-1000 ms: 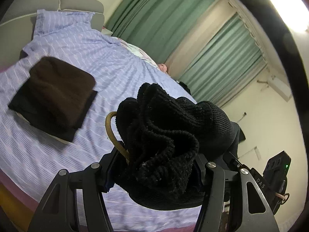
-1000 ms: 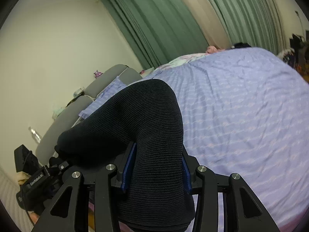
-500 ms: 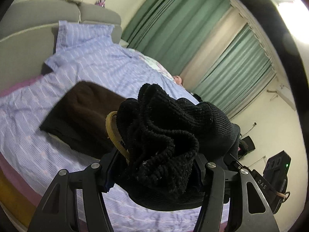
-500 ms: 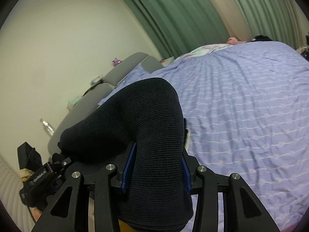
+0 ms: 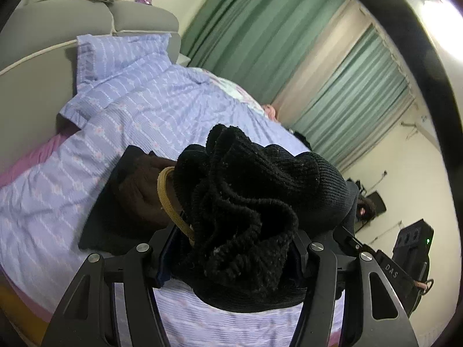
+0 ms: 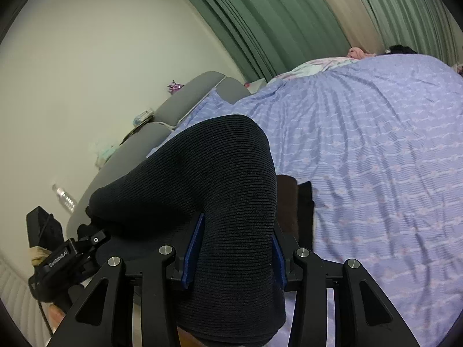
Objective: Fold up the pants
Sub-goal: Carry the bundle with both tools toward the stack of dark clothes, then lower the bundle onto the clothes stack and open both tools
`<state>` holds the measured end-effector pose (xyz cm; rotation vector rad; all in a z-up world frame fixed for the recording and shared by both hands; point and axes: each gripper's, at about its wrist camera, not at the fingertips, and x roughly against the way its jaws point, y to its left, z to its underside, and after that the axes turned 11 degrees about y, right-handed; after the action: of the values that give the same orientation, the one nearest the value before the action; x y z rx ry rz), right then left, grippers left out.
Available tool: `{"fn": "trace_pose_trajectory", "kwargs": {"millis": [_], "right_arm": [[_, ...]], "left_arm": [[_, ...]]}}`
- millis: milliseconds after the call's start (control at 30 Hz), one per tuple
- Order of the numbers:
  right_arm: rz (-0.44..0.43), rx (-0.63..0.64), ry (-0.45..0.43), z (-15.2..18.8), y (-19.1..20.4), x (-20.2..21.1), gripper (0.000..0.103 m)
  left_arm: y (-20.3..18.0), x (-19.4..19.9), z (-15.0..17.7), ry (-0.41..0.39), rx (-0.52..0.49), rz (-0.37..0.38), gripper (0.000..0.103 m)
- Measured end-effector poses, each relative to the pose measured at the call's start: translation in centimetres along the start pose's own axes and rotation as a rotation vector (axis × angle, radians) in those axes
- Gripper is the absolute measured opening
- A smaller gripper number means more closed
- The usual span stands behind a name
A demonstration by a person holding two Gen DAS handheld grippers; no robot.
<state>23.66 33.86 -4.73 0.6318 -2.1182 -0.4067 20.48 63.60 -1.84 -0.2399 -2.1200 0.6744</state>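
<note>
Both wrist views close behind own claw, tilted, facing across bed (image 5: 139, 110); shared: bed, curtains (image 6: 260, 23).

Two tools (image 5: 231, 257) (image 6: 231, 248), one held pants (image 5: 249, 202), two folded garments (image 5: 127, 202).

Your 2 grippers both hang raised above the bed, each clamped on dark knit cloth. Your left gripper (image 5: 231, 260) pinches a bunched wad of the pants (image 5: 246, 202) between its blue-padded fingers (image 5: 165, 257), jaws held apart only by the fabric. Your right gripper (image 6: 234, 251) squeezes a smooth ribbed fold of the same pants, its fingers (image 6: 192, 251) pressed into both sides.
</note>
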Motion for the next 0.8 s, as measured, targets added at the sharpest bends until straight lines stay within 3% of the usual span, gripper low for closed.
{"fn": "trace_pose_trajectory", "kwargs": {"millis": [367, 467, 600, 667, 800], "right_arm": [[0.096, -0.068, 0.061, -4.7, -0.9, -11.2, 0.042], [0.125, -0.073, 0.087, -5.5, -1.5, -13.3, 0.042], [0.203, -0.04, 0.136, -5.9, -2.1, -16.2, 0.042], [0.196, -0.103, 0.172, -5.8, -3.4, -17.9, 0.044], [0.223, -0.136, 0.154, -5.0, -4.5, -18.6, 0.049]], "left_arm": [[6.7, -9.5, -8.5, 0.153, 0.002, -0.005, 0.06], [7.6, -11.9, -9.1, 0.187, -0.047, -0.051, 0.059], [8.0, -15.0, -9.2, 0.235, -0.171, -0.195, 0.056], [9.0, -16.2, -9.1, 0.254, -0.161, -0.216, 0.056], [10.5, -17.2, -8.8, 0.249, -0.141, -0.228, 0.068]]}}
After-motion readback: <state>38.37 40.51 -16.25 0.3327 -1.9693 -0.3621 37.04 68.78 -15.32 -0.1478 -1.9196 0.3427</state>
